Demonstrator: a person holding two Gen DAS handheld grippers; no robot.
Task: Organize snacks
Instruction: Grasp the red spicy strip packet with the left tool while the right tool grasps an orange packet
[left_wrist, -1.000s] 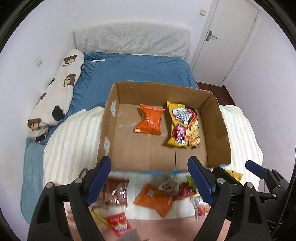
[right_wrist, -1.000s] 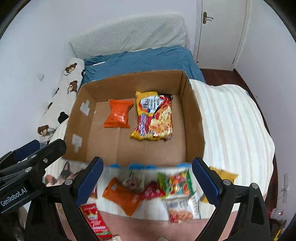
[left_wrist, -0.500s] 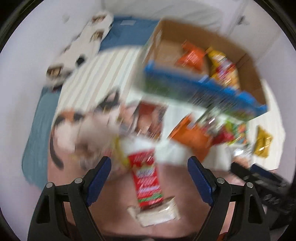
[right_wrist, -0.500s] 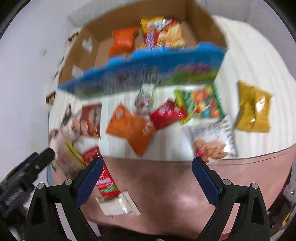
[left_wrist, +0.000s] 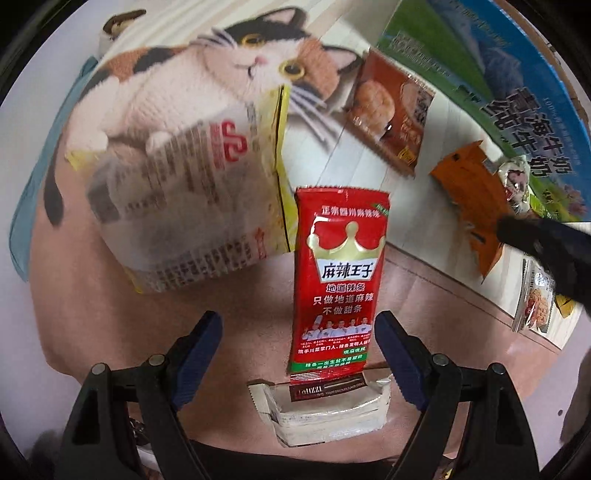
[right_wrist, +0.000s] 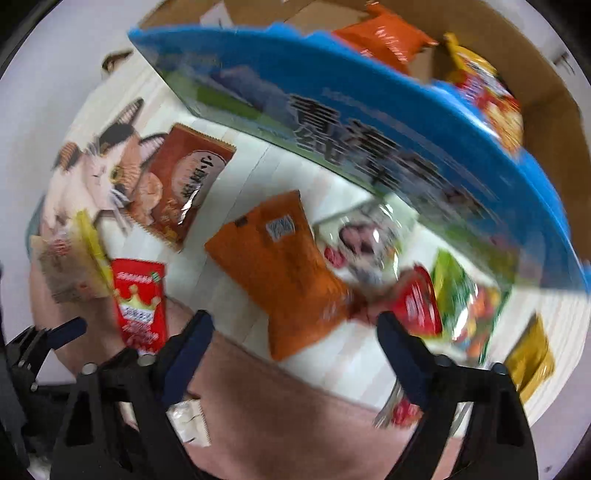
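Observation:
My left gripper (left_wrist: 299, 347) is open and low over a red spicy-strip packet (left_wrist: 338, 280), whose lower end lies between the fingers. A white wafer packet (left_wrist: 325, 410) lies just below it. A yellow and white noodle bag (left_wrist: 192, 192) lies to the left. My right gripper (right_wrist: 291, 339) is open and empty above an orange snack bag (right_wrist: 284, 266). A red candy packet (right_wrist: 417, 302) sits by its right finger. The cardboard box (right_wrist: 369, 110) with a blue printed side holds an orange packet (right_wrist: 384, 37) and a noodle bag (right_wrist: 491, 99).
A brown biscuit packet (left_wrist: 395, 110) lies near the box. A green candy bag (right_wrist: 469, 306) and a gold packet (right_wrist: 528, 365) lie right of the red packet. A cat-print blanket (left_wrist: 177, 74) with a pink border (right_wrist: 295, 417) covers the surface. The right view is blurred.
Both grippers have dropped from above the box toward the loose snacks in front of it. The left now frames the red packet, the right hangs over the orange bag. Both stay open.

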